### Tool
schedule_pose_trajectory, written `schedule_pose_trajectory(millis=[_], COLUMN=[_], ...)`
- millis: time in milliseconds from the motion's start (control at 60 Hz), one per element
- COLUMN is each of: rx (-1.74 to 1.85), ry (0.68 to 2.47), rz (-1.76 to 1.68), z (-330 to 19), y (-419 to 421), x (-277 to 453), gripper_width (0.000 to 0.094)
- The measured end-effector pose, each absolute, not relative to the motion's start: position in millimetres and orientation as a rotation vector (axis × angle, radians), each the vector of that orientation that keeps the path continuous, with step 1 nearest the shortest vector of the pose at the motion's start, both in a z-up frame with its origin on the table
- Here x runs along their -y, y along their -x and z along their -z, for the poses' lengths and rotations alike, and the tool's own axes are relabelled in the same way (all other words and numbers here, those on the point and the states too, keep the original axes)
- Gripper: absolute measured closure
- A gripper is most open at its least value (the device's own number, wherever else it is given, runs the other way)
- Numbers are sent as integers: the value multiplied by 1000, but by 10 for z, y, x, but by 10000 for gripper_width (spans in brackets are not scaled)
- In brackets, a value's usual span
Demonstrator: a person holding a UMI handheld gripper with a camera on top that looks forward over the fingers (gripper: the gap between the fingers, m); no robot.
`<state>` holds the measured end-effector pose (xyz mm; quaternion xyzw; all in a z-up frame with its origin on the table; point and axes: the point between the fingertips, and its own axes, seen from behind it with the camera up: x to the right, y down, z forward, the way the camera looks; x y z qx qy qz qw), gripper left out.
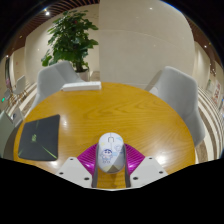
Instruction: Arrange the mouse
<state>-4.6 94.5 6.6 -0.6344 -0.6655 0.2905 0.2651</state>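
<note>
A white mouse (pixel 110 150) with a printed pattern on its back sits between my two fingers, over the near part of a round wooden table (pixel 110 105). My gripper (pixel 111 158) is shut on the mouse, with the magenta pads (pixel 88 158) touching its left and right sides. The mouse's rear end is hidden between the fingers. I cannot tell whether it rests on the table or is lifted off it.
A dark flat rectangular mat (pixel 40 137) lies on the table to the left of the fingers. Two grey chairs (pixel 58 78) (pixel 178 92) stand at the table's far side. A potted plant (pixel 72 42) stands beyond them.
</note>
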Motion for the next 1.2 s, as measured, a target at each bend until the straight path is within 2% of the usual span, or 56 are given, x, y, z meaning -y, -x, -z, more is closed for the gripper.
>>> schedule_pose_trajectory(millis=[167,283,367,550,633,733,767,850,950,1200], rx=[1825,1880,1934,2050,2063,2058,2057,2050,2032,1955], ry=[1657,1587,1563,1507,1492,1466,1467,1479,1488,1579], rz=[-936,-1020,-1054,-1005,-976,-931,-922,-918,-921,-899], z=[-659,-869,-787,-251,-73,42,72,77,-128,-1050], y=[276,329,291,106,66,50,47,35,-20,-729], x=[-49,775,1332,2039,2075,2042,2021,1968,1810,928], gripper_width=[555,553,556,541,515,437,375,50,78,76])
